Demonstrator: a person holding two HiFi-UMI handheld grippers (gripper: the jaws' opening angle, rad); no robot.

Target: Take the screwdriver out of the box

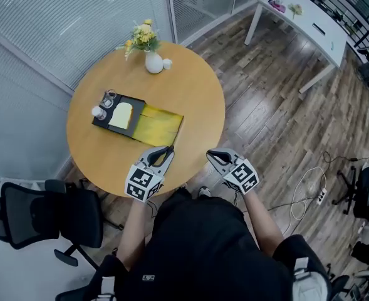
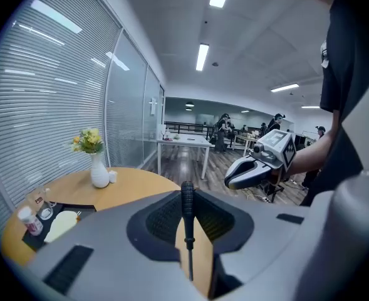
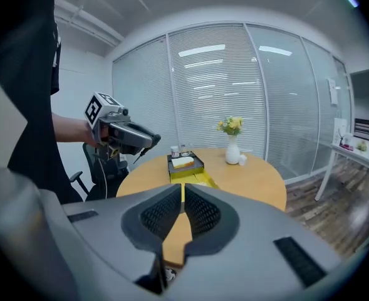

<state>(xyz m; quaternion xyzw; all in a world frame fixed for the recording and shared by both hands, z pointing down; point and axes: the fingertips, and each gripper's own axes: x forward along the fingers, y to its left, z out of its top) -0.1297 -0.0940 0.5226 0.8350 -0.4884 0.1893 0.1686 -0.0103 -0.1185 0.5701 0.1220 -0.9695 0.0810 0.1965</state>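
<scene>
Found screwdriver (image 2: 187, 205) clamped in left gripper (image 1: 163, 155): pinched across black ribbed handle, w/ thin shaft trailing down below jaws. Carried in air by near edge of table (image 1: 197, 105), well apart from box (image 1: 161, 125), so judged already out. Confirmed from right gripper view: poked out of left jaws, tip slanted down.

Found right gripper (image 1: 217, 157) w/ jaws nearly together, hairline slit only, nothing btwn. Hung beside left, touching nothing.

Judged small, light, stiff: metal shaft, hard handle, no give. Reckoned ribbing good vs slip. Reckoned bare shaft smooth and too thin for pads. Picked handle, mid-length, pads square across ribs, as best hold, same as seen here. Noted narrow contact line, so prob. free to pivot in jaws if bumped or swung fast. Called for firm squeeze, slow wrist turns. Didn't rate as fragile. Feared roll off round table more than damage if dropped. Kept pointed tip in mind re other hand.

Saw box yellow, open, flat on table, just beside black tray (image 1: 118, 113). Saw vase (image 1: 153, 62) at far side, not involved.
</scene>
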